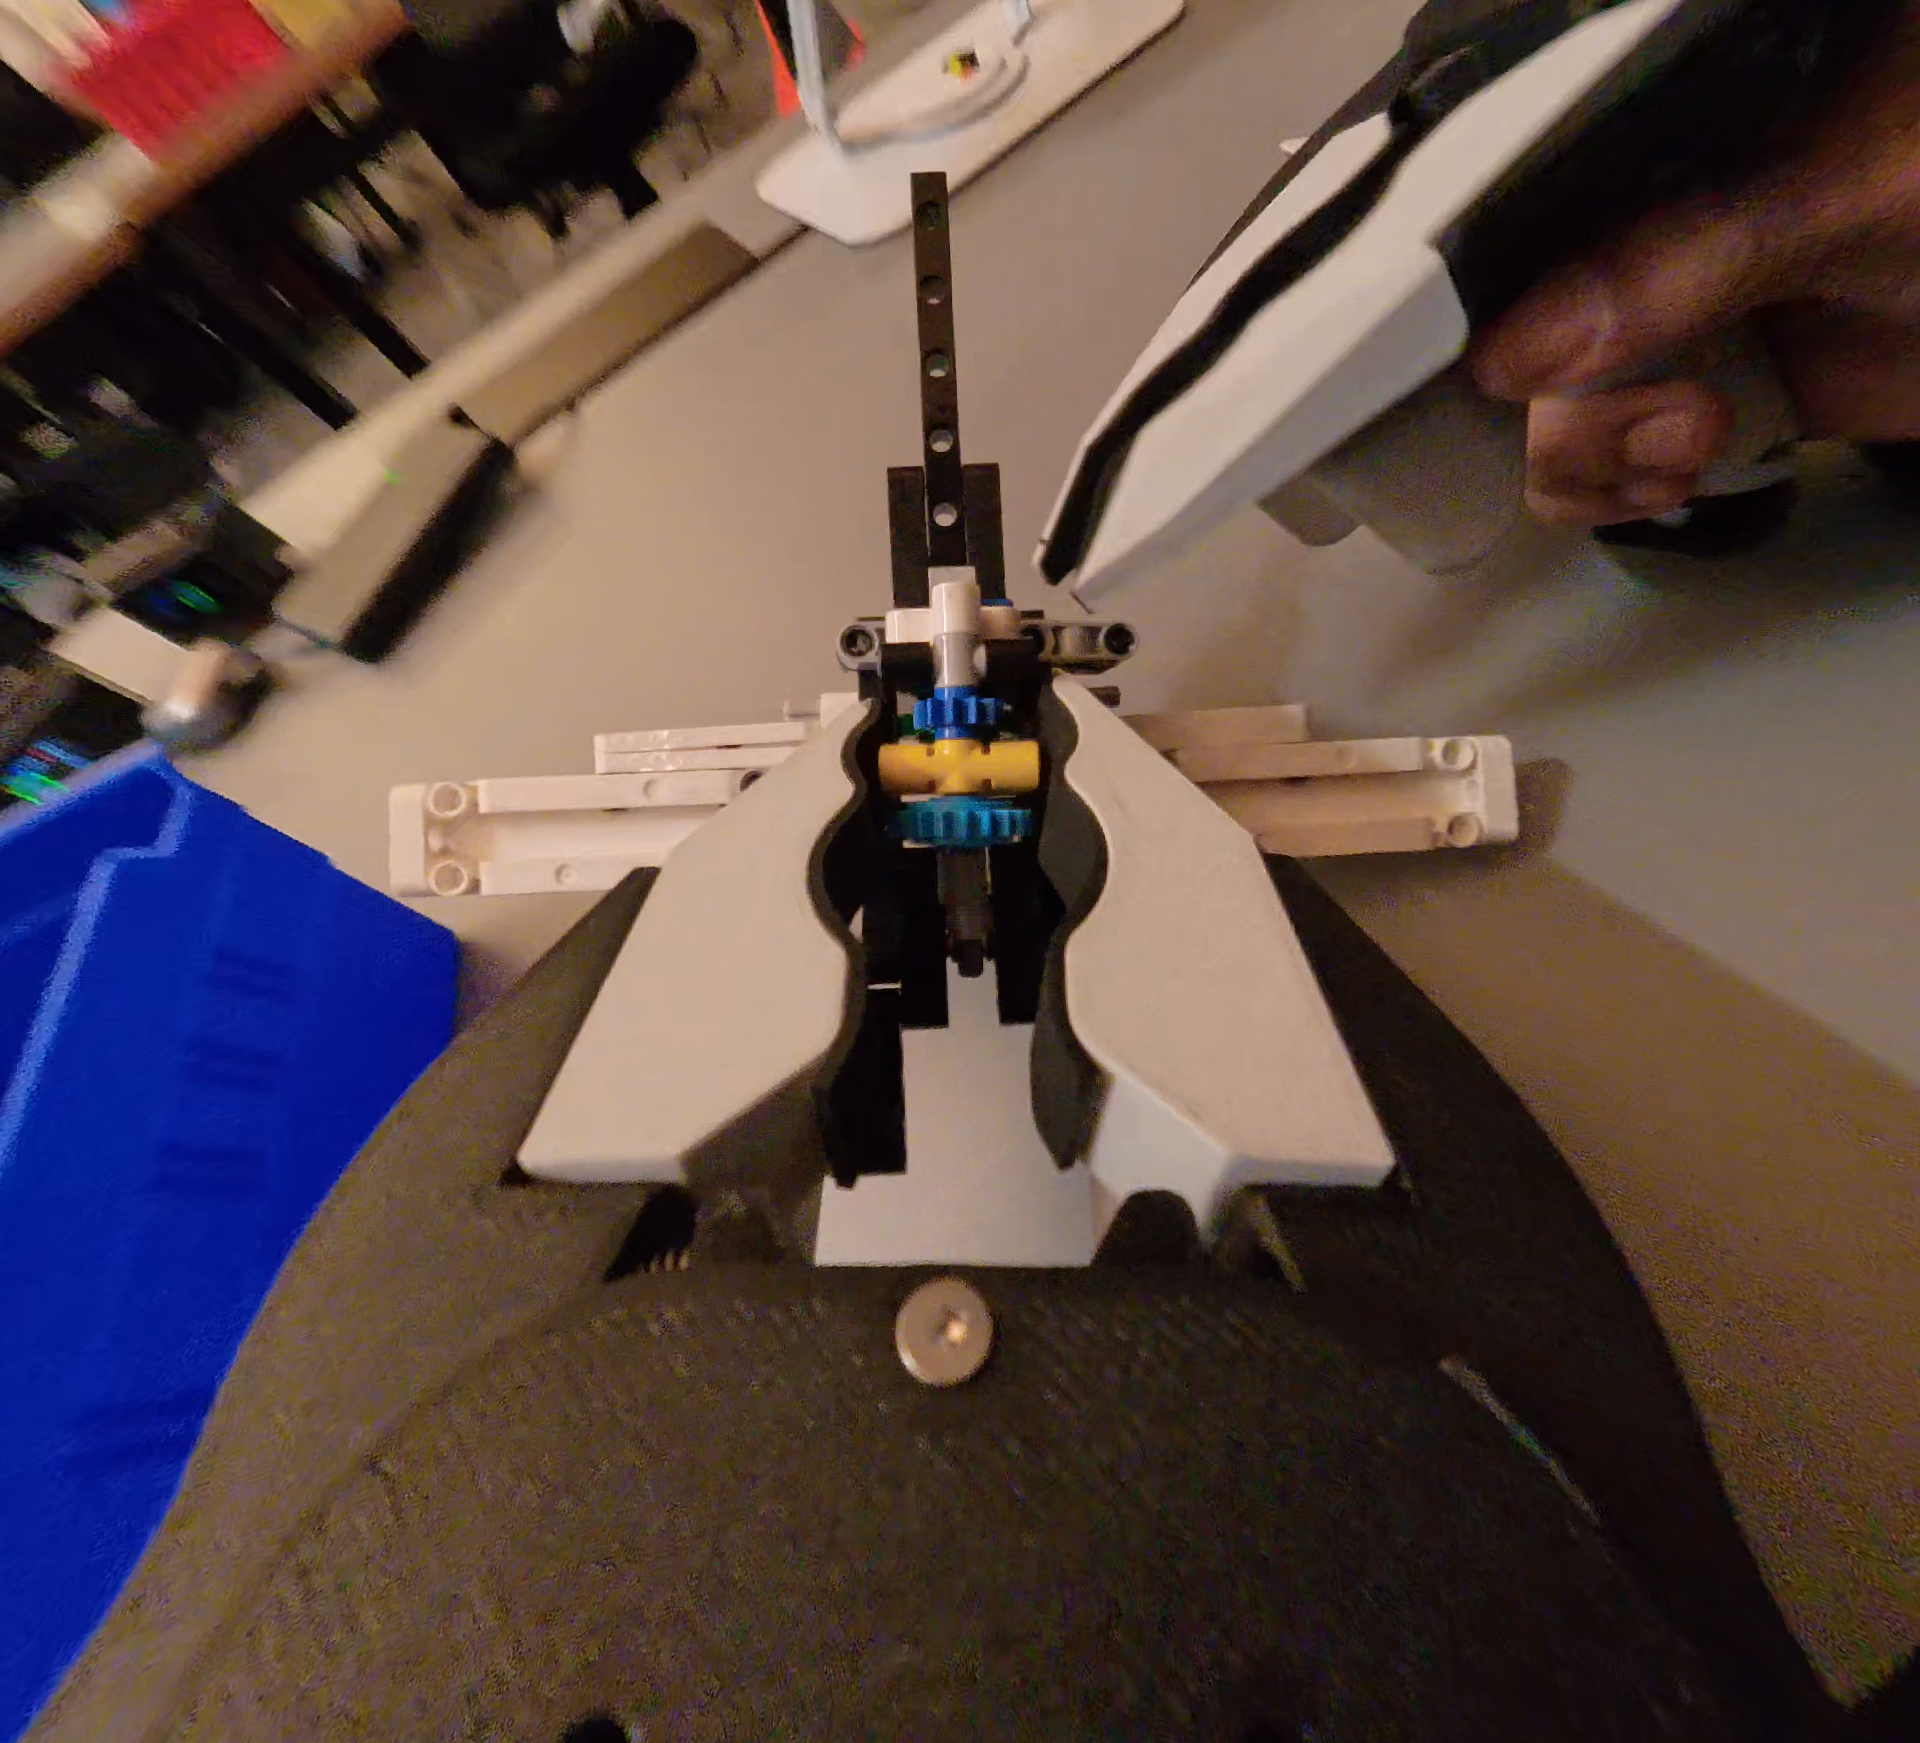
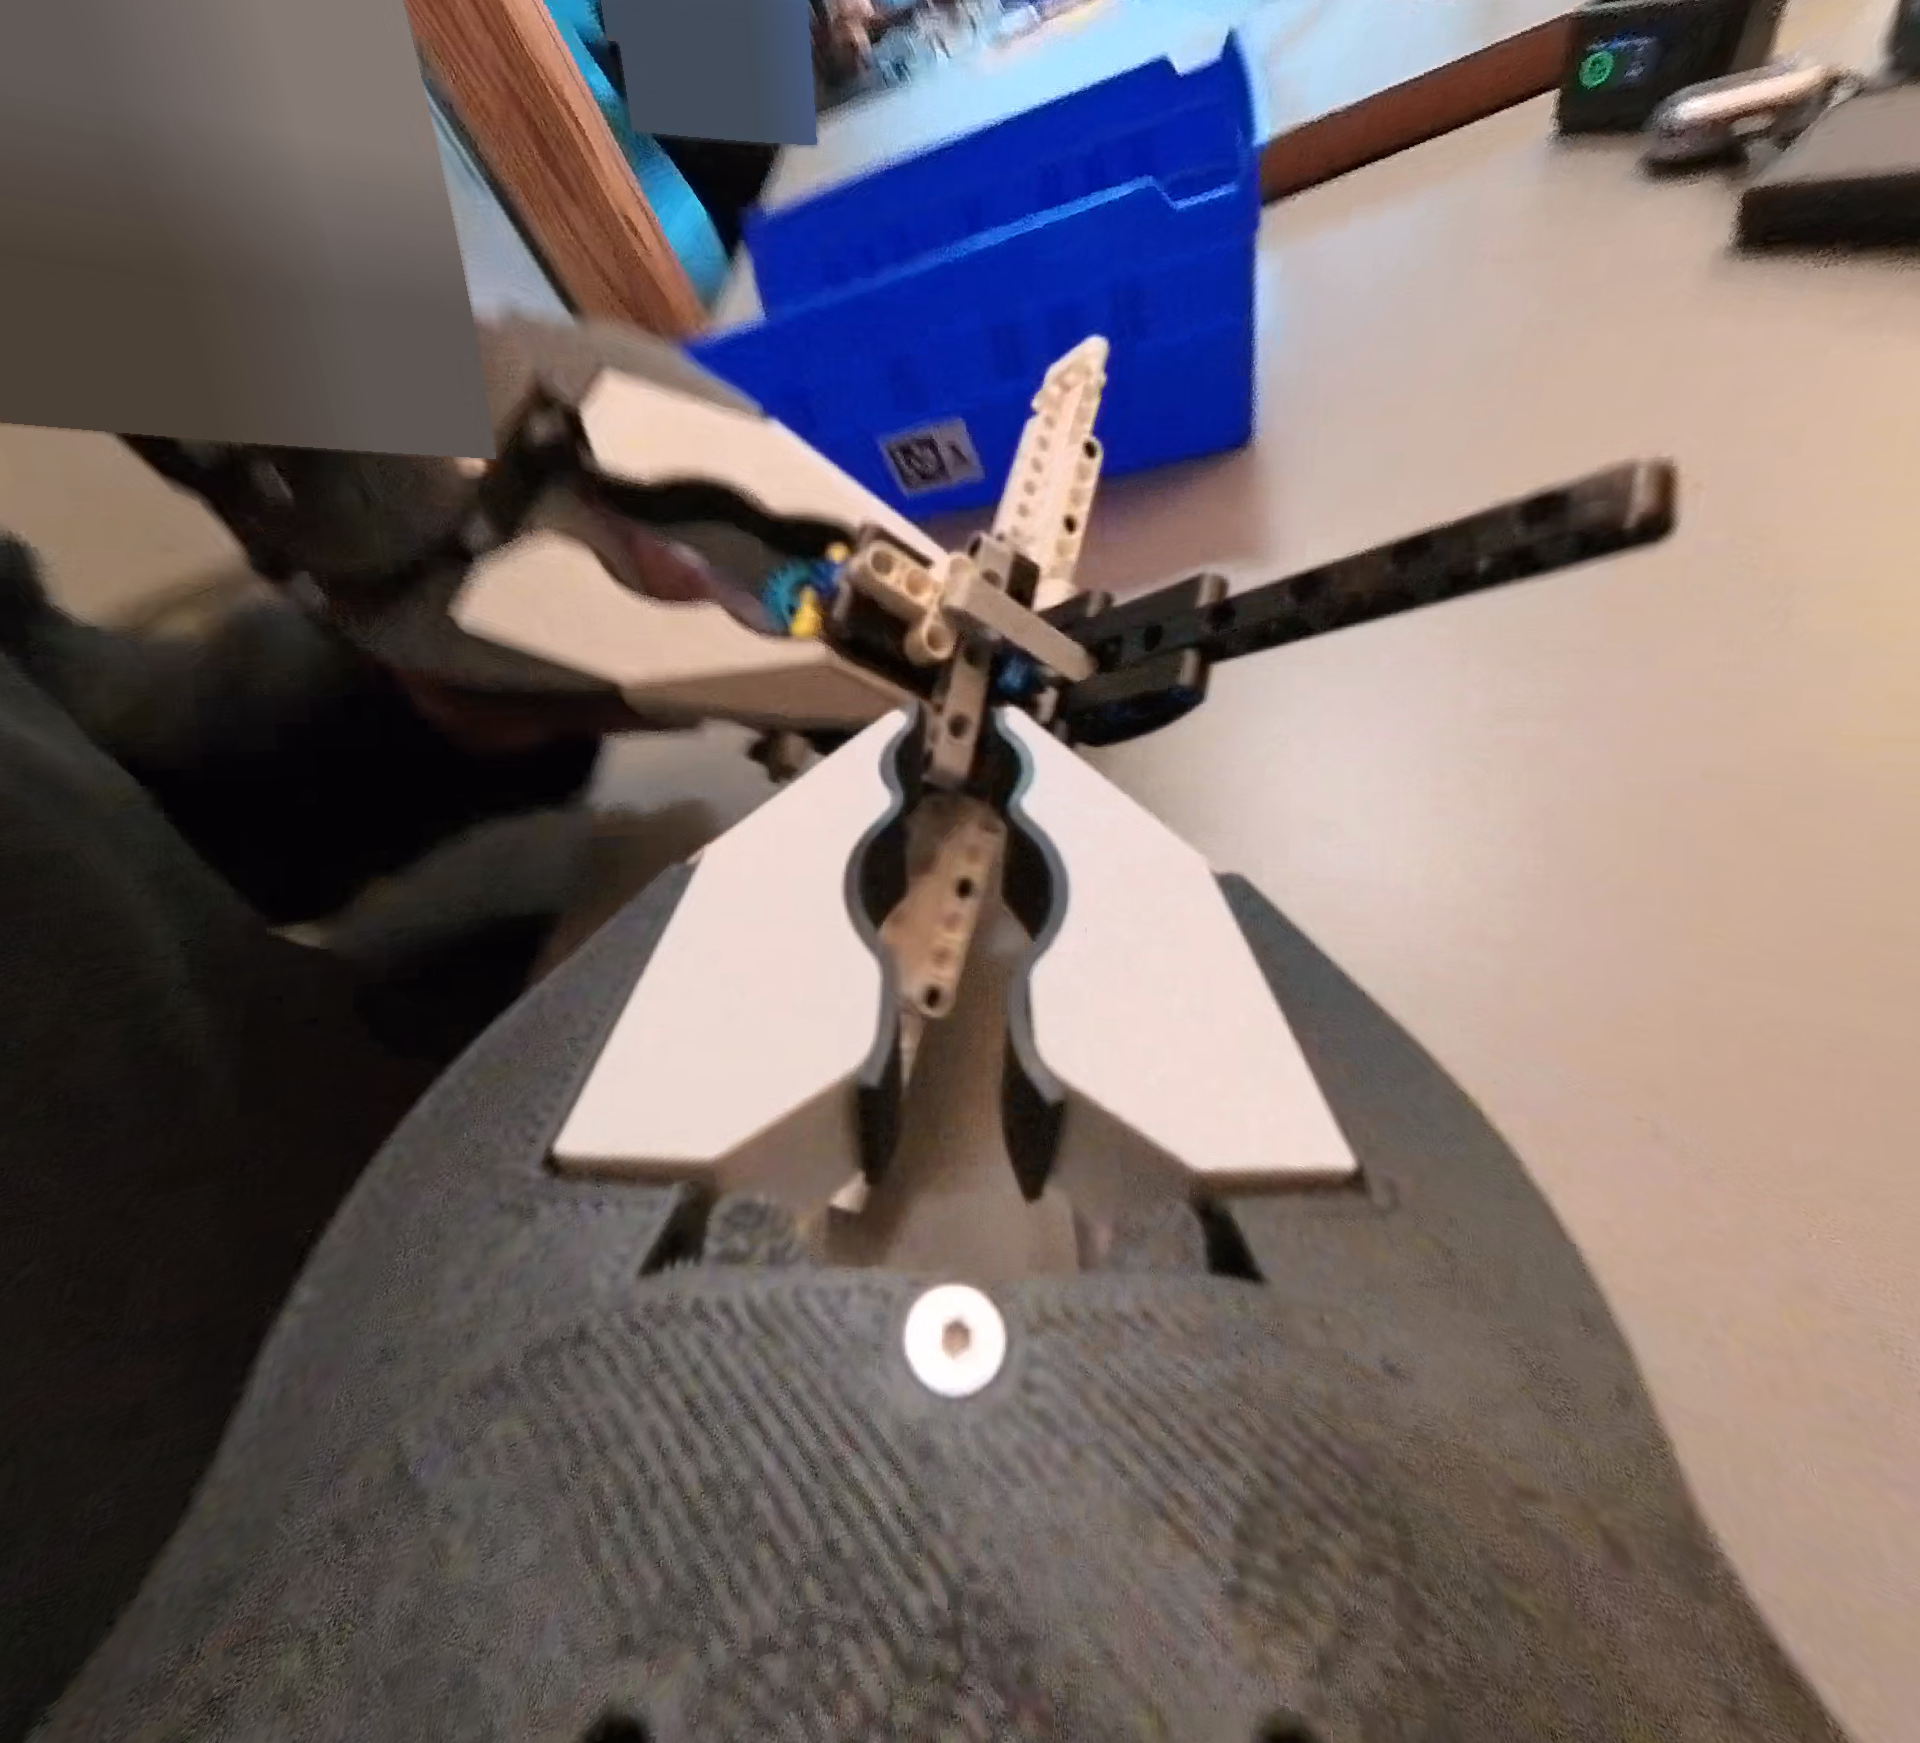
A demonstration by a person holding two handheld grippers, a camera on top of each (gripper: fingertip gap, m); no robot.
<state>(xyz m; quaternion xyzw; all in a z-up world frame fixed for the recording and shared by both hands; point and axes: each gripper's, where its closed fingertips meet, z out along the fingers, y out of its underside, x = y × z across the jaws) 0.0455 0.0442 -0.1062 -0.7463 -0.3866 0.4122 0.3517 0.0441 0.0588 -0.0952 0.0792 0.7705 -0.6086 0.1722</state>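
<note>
– Slippage worry: left hand-held gripper (image 1: 961,737) is clamped on the brick model's (image 1: 940,405) gear stack, just beside the blue bin (image 1: 156,1018). A nudge from the right hand-held gripper (image 1: 1062,563), jaws barely apart on the model's far side from the bin, could pop pieces loose.
– Yeah. Smooth grey counter (image 1: 1558,914), cluttered office beyond the bin.

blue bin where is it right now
The blue bin sits on the table, beyond the brick model held in the left claw. In the left wrist view it fills the lower-left edge, beside that claw.
</note>
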